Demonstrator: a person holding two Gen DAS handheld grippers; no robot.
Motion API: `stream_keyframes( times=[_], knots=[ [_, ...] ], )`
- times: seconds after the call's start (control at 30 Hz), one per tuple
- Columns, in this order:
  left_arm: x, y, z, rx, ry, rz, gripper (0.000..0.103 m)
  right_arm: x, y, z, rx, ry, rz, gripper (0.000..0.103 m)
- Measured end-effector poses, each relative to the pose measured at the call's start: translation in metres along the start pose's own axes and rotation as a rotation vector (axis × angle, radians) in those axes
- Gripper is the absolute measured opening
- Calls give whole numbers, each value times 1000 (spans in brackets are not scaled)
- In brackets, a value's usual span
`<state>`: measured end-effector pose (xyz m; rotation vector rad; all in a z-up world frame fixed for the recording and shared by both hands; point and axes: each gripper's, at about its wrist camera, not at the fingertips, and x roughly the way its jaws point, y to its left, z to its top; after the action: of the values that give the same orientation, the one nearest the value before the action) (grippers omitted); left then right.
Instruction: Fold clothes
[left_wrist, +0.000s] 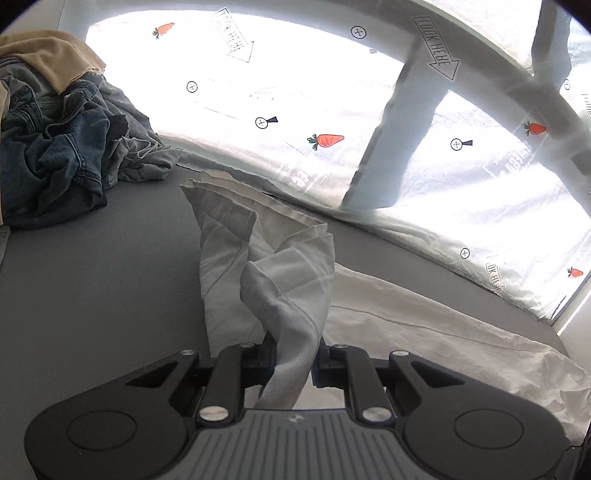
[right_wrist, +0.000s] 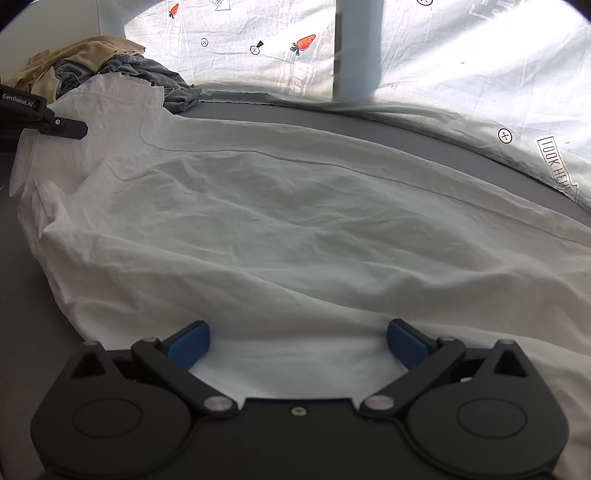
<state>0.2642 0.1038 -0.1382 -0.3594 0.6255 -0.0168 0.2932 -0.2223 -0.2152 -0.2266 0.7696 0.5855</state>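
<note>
Cloth fills both views, but each one shows a different part. The left wrist view shows the left gripper (left_wrist: 293, 354) with its jaws closed on a bunched-up bit of the white shirt (left_wrist: 280, 266). That bit is lifted off the grey worktop (left_wrist: 92, 277) and stands up in a twisted fold, with a cuff-like edge at the top. Only this view shows that grip up close.

The right wrist view shows the rest of the white shirt (right_wrist: 280, 221) lying spread out and wrinkled on the worktop (right_wrist: 22, 266). The right gripper (right_wrist: 298, 341) sits low over the near edge of the shirt. Its jaws are wide open, with white cloth lying between the blue pads (right_wrist: 188, 343). I cannot tell if the pads touch the cloth. Far off at the left edge of this view, the left gripper (right_wrist: 66, 127) pokes in over the shirt's far end.

Both views show a pile of clothes (left_wrist: 55, 147) in the far left corner, with blue jeans and a tan piece on top. Behind the worktop hangs a bright sheet with little carrots (left_wrist: 325, 140) printed on it. There are no boxes or baskets to see.
</note>
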Motion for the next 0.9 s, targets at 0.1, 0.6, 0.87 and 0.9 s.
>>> stream_keyframes(
  times=[0.1,0.6,0.87,0.9],
  knots=[
    [14,-14,-3,-5,84,-149,18,0,0,0,0,-1,-1,103],
    [89,24,-61,-496,435,-418,30,-1,1,0,6,-11,-6,103],
    [77,6,-50,-400,432,-516,84,-3,-4,14,56,91,26,103],
    [76,4,-49,-385,433,-507,84,-4,-8,17,86,107,46,103]
  ],
)
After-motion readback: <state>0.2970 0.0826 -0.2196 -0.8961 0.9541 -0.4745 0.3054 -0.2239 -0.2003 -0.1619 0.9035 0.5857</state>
